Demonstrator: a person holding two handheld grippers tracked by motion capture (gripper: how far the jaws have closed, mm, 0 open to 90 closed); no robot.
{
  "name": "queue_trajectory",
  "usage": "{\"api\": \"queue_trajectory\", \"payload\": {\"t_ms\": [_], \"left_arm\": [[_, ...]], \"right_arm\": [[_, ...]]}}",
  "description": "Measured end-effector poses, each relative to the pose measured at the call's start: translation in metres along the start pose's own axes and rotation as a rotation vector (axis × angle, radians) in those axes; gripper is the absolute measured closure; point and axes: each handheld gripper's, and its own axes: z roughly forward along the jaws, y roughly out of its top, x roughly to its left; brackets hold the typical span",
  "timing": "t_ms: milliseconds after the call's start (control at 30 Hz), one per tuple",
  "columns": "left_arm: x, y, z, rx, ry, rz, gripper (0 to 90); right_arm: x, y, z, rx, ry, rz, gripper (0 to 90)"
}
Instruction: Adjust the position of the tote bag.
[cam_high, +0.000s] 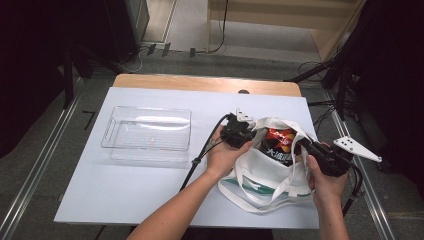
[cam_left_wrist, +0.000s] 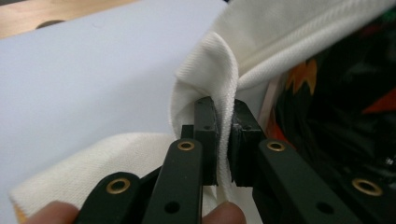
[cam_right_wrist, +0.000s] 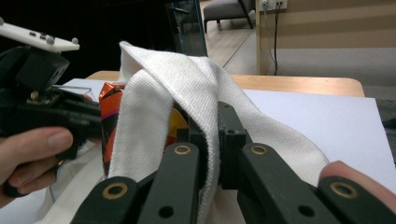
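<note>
A white canvas tote bag (cam_high: 272, 172) lies at the near right of the white table top (cam_high: 150, 200), its mouth pulled open between two hand-held grippers, its long straps looped toward the table's near edge. Inside stands a glossy snack packet (cam_high: 278, 145), black with red and orange print and white characters.

The left gripper view shows the left gripper (cam_left_wrist: 224, 140) with its jaws pinched tight on a fold of the bag's ribbed rim. The right gripper view shows the right gripper (cam_right_wrist: 211, 140) likewise clamped on the opposite rim beside a strap, with the packet's crimped top behind; the lettering is too blurred there to read.

From the high view, both forearms enter from the bottom, hands (cam_high: 225, 155) wrapped around the tools. Farther left sits a clear plastic tray (cam_high: 112, 132), apparently empty.
</note>
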Motion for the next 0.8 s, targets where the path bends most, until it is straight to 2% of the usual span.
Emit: {"api": "queue_trajectory", "payload": {"t_ms": [67,100,133,167,233,267,333,367,400,433,500,633,667,767,800], "left_arm": [[-0.005,-0.003,-0.002,-0.005,0.006,0.063,81.2],[-0.007,-0.004,-0.004,-0.019,-0.006,0.071,73.3],[-0.006,-0.005,-0.008,-0.031,-0.022,0.066,73.3],[-0.006,-0.006,-0.012,-0.045,-0.038,0.055,65.0],[-0.007,-0.006,-0.025,-0.12,-0.066,0.033,63.6],[-0.009,-0.007,-0.034,-0.178,-0.087,0.023,63.6],[-0.016,-0.006,-0.046,-0.244,-0.136,0.031,65.0],[-0.02,-0.005,-0.049,-0.255,-0.161,0.049,65.8],[-0.025,-0.005,-0.05,-0.257,-0.177,0.072,65.8],[-0.03,-0.003,-0.049,-0.245,-0.184,0.095,61.6],[-0.036,-0.001,-0.044,-0.22,-0.186,0.124,58.2],[-0.039,0.003,-0.035,-0.233,-0.191,0.093,46.5],[-0.039,0.004,-0.033,-0.239,-0.184,0.092,45.8],[-0.043,0.005,-0.03,-0.253,-0.197,0.093,49.3],[-0.045,0.005,-0.029,-0.254,-0.195,0.098,53.5]], "right_arm": [[0.0,0.0,0.0,-0.001,-0.002,0.002,88.4],[-0.002,0.0,-0.002,-0.006,0.003,0.014,88.4],[-0.002,0.0,-0.002,-0.006,0.003,0.014,88.4],[-0.004,-0.001,-0.002,-0.013,0.005,0.018,88.4],[-0.006,-0.001,-0.003,-0.017,0.005,0.037,88.4],[-0.006,-0.001,-0.003,-0.017,0.005,0.037,88.4],[-0.006,-0.001,-0.003,-0.022,0.003,0.032,88.4],[-0.005,-0.001,-0.003,-0.021,-0.002,0.029,88.4],[-0.005,-0.001,-0.003,-0.021,-0.002,0.029,88.4],[-0.004,-0.001,-0.002,-0.022,-0.006,0.027,88.4],[-0.003,-0.001,-0.003,-0.02,-0.005,0.033,88.4],[-0.002,-0.001,-0.004,-0.022,0.001,0.02,88.4],[-0.002,-0.001,-0.004,-0.022,0.001,0.015,88.4],[-0.003,-0.002,-0.004,-0.02,0.006,0.018,88.4],[-0.004,-0.002,-0.004,-0.023,0.011,0.012,88.5]]}}
